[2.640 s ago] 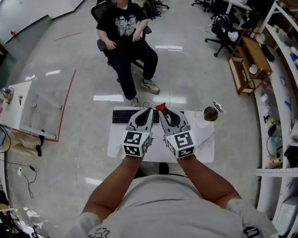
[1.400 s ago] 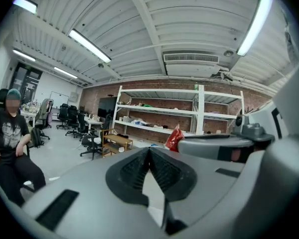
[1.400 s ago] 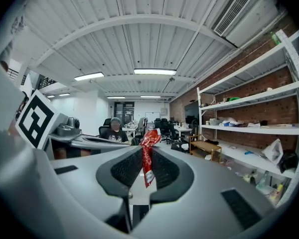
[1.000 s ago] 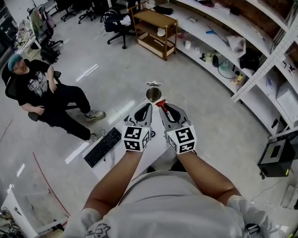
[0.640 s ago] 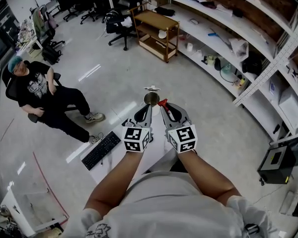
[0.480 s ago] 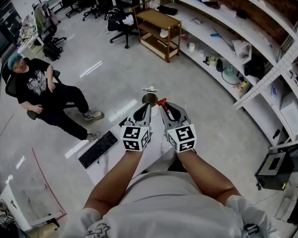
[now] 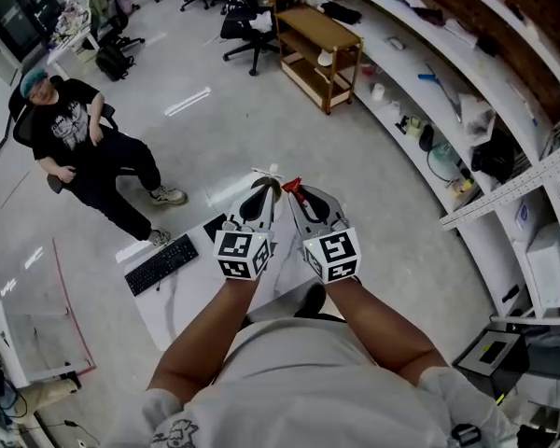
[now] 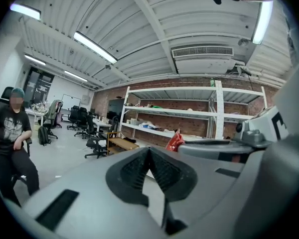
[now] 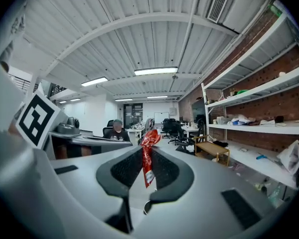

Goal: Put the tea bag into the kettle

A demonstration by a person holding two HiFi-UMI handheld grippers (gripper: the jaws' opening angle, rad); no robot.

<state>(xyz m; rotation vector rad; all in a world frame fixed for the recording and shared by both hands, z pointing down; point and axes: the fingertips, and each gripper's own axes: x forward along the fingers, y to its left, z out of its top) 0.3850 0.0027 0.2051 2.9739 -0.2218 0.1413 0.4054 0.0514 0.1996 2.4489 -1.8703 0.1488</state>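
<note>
We see a seated person [image 7: 75,143] far left and a keyboard [image 7: 163,264] on the white table [image 7: 182,297]. Left gripper [image 7: 264,190] has its jaws together, nothing in them. Kettle [image 7: 273,184] peeks just past its tips, mostly hidden. Red tea bag [image 7: 290,187] is pinched upright in the right gripper [image 7: 296,195], near the kettle. Shelves [image 7: 429,82] on the right.

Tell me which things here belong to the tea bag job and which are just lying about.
Job: tea bag, clamped in the right gripper; kettle, partly hidden behind the shut left gripper.
Lying about: keyboard, wooden cart, office chair.
</note>
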